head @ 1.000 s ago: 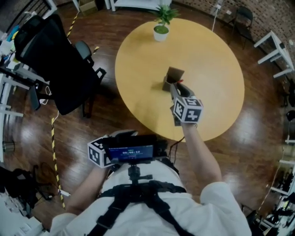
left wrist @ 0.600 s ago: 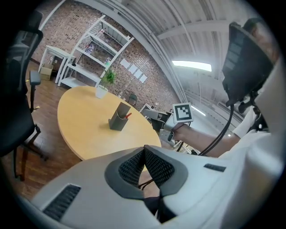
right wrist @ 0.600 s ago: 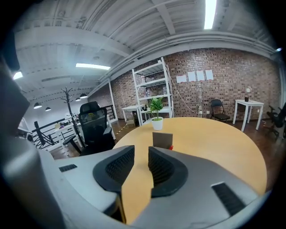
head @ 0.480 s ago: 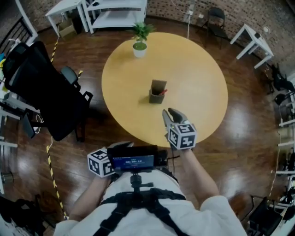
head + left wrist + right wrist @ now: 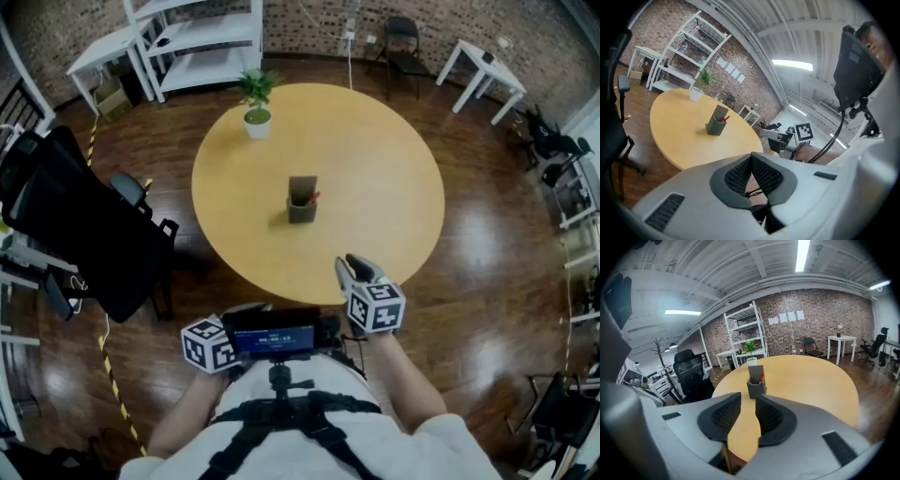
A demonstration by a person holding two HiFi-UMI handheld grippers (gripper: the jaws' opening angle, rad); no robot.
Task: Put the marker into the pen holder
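Note:
A grey pen holder (image 5: 300,208) stands upright near the middle of the round wooden table (image 5: 375,159). The red marker (image 5: 312,198) pokes out of its top. My right gripper (image 5: 354,266) hovers at the table's near edge, well short of the holder, its jaws a little apart with nothing between them. In the right gripper view the pen holder (image 5: 755,385) and marker (image 5: 761,378) lie straight ahead of the right gripper (image 5: 748,401). My left gripper (image 5: 246,309) is held close to my body, off the table, jaws together and empty. The left gripper view shows the pen holder (image 5: 716,125) far off.
A potted plant (image 5: 255,103) stands at the table's far left edge. A black office chair (image 5: 75,225) is left of the table. White shelves (image 5: 197,37), a small white table (image 5: 478,66) and a dark chair (image 5: 403,56) line the brick wall.
My right gripper has drawn back from the pen holder to the table's near edge, leaving the marker in the holder. The whole view has backed away from the table.

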